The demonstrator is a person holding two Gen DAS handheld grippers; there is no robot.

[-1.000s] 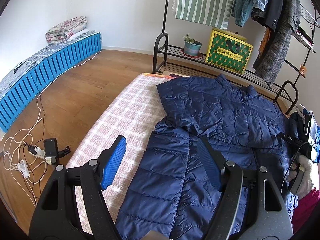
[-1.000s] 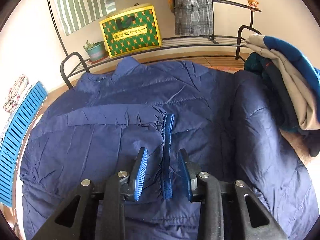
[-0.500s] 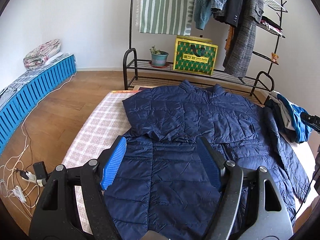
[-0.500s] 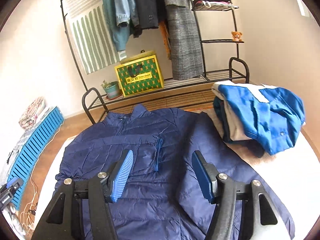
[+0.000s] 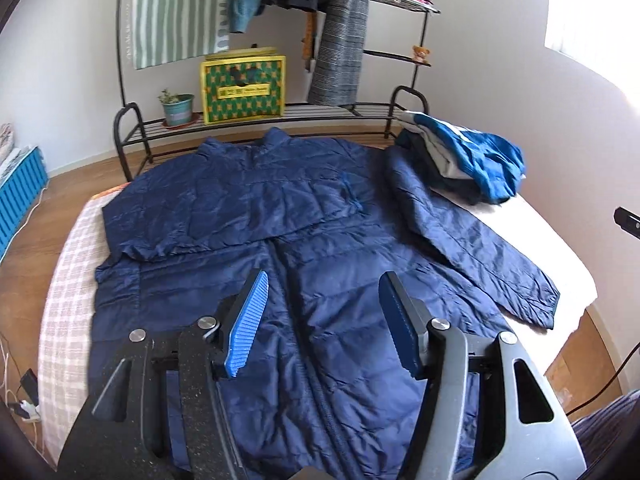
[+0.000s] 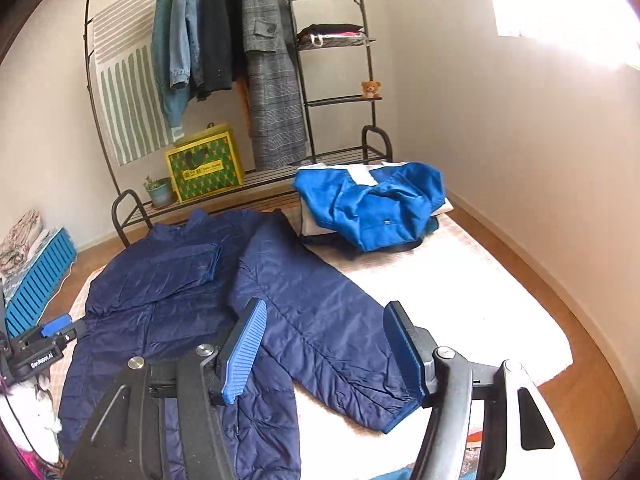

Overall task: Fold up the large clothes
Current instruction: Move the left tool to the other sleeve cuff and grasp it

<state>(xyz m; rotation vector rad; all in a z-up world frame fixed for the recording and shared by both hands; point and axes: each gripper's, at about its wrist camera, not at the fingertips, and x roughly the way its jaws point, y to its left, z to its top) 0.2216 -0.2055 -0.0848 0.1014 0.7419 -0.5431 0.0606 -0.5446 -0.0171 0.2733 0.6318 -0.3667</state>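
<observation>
A navy quilted jacket (image 5: pixel 304 248) lies flat on the bed, collar toward the far rack. Its left sleeve is folded across the chest (image 5: pixel 224 204). Its right sleeve (image 5: pixel 472 248) lies stretched out to the right. My left gripper (image 5: pixel 324 320) is open and empty, above the jacket's lower front. My right gripper (image 6: pixel 324 340) is open and empty, above the outstretched sleeve (image 6: pixel 320 320). The left gripper also shows at the left edge of the right wrist view (image 6: pixel 44 340).
A pile of folded clothes with a bright blue jacket (image 6: pixel 372 204) on top sits at the bed's far right corner. A black clothes rack (image 6: pixel 240 60) with hanging garments, a yellow-green box (image 5: pixel 244 84) and a potted plant stands behind the bed. The wall is on the right.
My right gripper opened off the folded sleeve's cuff and pulled back and to the right, over the other sleeve. My left gripper swung right, from the bed's left side to over the jacket.
</observation>
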